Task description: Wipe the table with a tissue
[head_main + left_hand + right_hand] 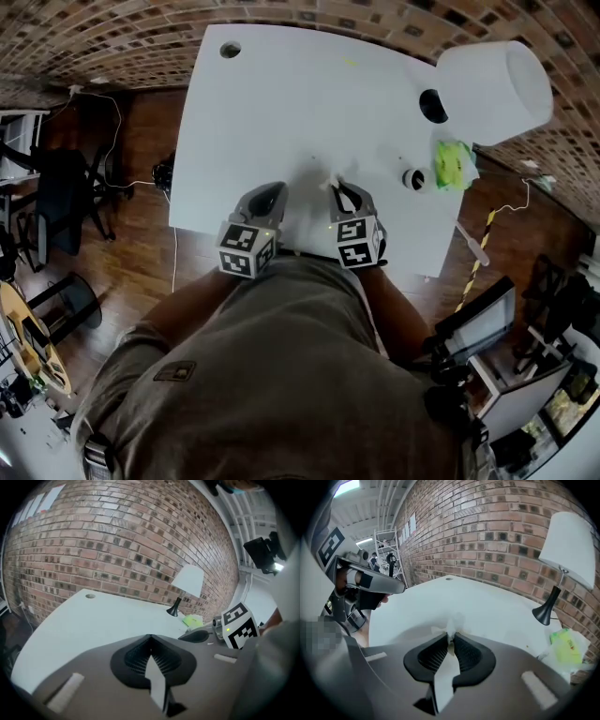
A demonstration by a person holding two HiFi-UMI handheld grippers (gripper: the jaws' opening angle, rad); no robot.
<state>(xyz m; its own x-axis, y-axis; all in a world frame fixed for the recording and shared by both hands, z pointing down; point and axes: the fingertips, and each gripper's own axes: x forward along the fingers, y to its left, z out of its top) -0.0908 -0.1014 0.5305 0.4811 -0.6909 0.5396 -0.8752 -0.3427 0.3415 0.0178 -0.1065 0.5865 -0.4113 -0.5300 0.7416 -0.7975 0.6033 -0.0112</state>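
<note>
At the near edge of the white surface point(281, 103), just ahead of the person's olive shirt point(281, 375), the 2 grippers sit side by side. The left gripper point(271, 194) has its jaws pressed together on nothing, while the right gripper point(343, 190) is clamped on the crumpled white tissue point(330, 176), which pokes past the jaw tips over the surface. Farther right lie a small round object point(414, 178) and a green packet point(453, 161) just beside it, then the white-shaded lamp point(492, 80), with 1 round hole point(230, 50) at the far corner and the brick wall point(141, 37) beyond.
</note>
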